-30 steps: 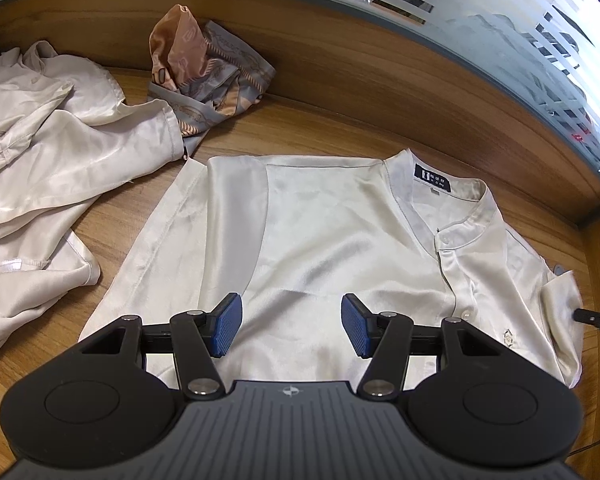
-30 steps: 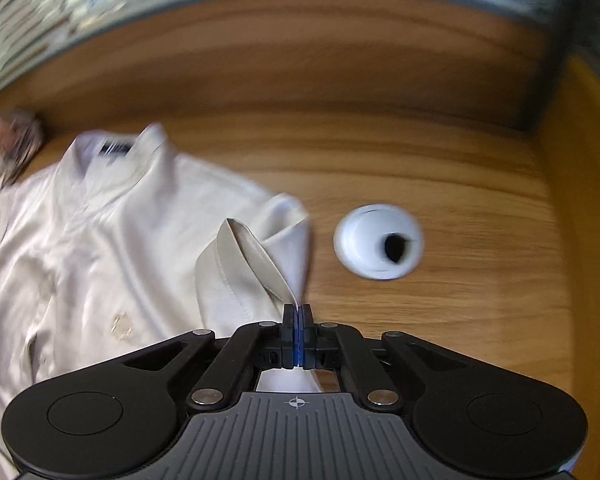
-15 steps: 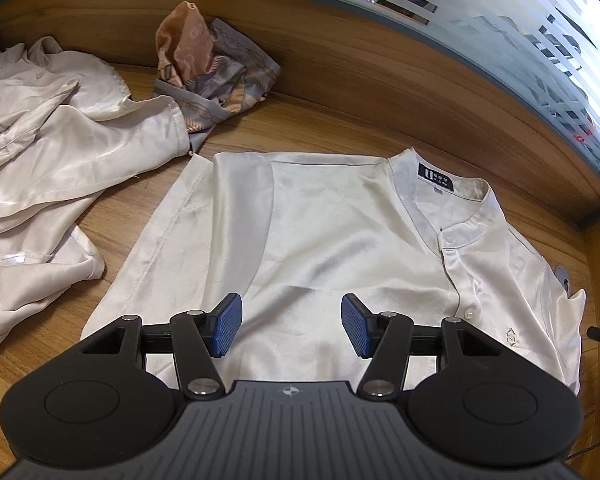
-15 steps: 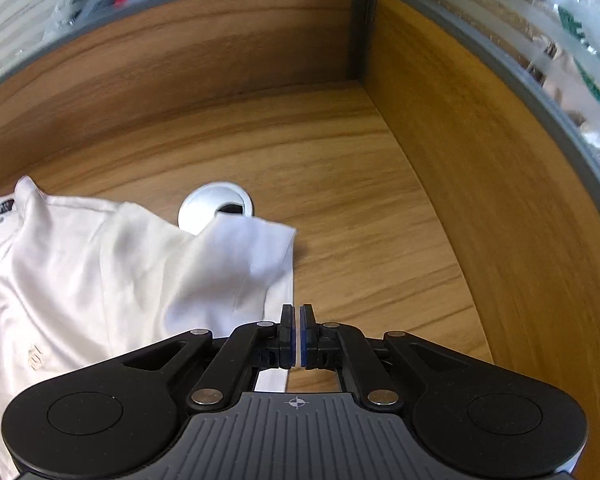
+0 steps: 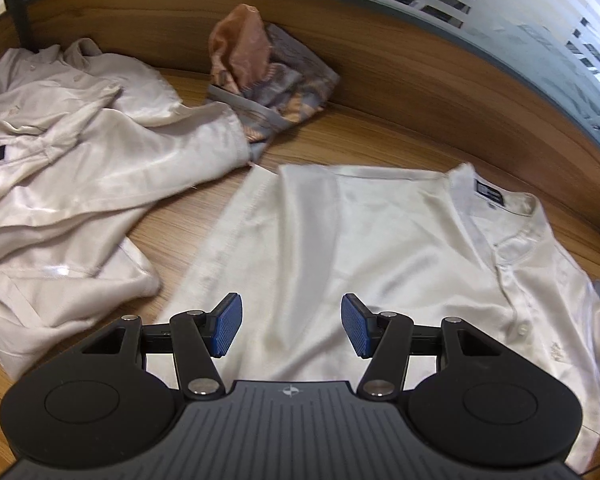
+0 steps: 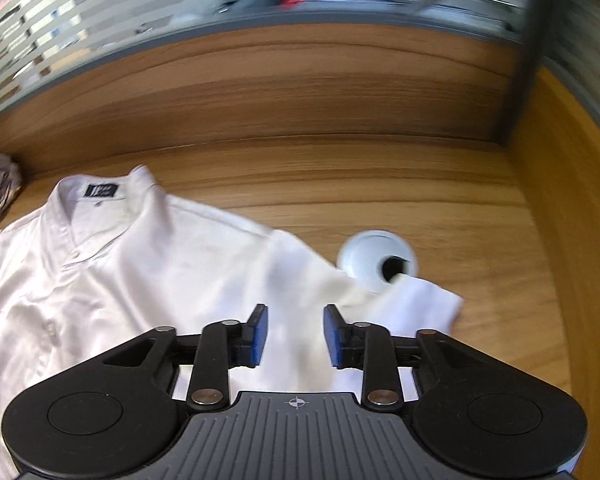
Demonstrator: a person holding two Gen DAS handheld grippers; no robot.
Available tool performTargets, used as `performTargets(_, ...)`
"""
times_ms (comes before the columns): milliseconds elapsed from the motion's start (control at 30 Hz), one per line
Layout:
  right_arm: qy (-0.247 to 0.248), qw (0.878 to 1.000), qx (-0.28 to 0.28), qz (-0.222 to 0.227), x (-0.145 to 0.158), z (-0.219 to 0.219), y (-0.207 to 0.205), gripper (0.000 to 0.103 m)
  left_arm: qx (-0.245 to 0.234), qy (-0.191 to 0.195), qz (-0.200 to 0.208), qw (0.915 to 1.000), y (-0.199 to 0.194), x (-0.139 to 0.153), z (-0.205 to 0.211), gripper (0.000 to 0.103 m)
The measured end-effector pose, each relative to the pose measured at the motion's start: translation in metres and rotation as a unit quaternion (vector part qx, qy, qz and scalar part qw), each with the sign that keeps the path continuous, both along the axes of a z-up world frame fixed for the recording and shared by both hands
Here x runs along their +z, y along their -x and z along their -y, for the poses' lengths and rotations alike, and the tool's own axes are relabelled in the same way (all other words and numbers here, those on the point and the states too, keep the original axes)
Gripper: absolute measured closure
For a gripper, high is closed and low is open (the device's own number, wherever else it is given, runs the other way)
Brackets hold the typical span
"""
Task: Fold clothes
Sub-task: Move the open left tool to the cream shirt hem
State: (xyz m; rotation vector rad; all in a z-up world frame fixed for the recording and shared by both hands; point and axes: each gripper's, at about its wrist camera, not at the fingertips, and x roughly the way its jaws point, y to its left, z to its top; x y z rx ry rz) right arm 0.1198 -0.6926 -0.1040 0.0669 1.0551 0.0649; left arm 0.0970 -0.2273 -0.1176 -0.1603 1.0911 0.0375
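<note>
Both my claws hang released — my left gripper (image 5: 291,326) over the cream shirt (image 5: 380,248), my right gripper (image 6: 294,336) above its sleeve (image 6: 416,308) — nothing grasped.

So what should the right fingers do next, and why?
Probably close on the sleeve and fold it in over the shirt. The right gripper is open, and that sleeve sticks out sideways, partly covering the white hole cover.
</note>
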Motion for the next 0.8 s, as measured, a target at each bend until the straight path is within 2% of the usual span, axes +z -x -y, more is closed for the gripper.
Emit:
performTargets(267, -0.013, 1.000, 0.013, -0.009, -0.001, -0.023, 0.001, 0.066, 0.008, -0.021, 0.014, 0.9997, -0.014, -0.011, -0.033, 0.043)
performTargets(500, -0.029, 0.999, 0.000, -0.021, 0.002, -0.034, 0.010, 0.066, -0.044, -0.023, 0.021, 0.9985, -0.041, -0.025, -0.041, 0.050)
performTargets(800, -0.020, 0.999, -0.011, -0.032, 0.009, -0.045, 0.022, 0.065, -0.100, -0.019, 0.032, 0.9943, -0.079, -0.040, -0.031, 0.055)
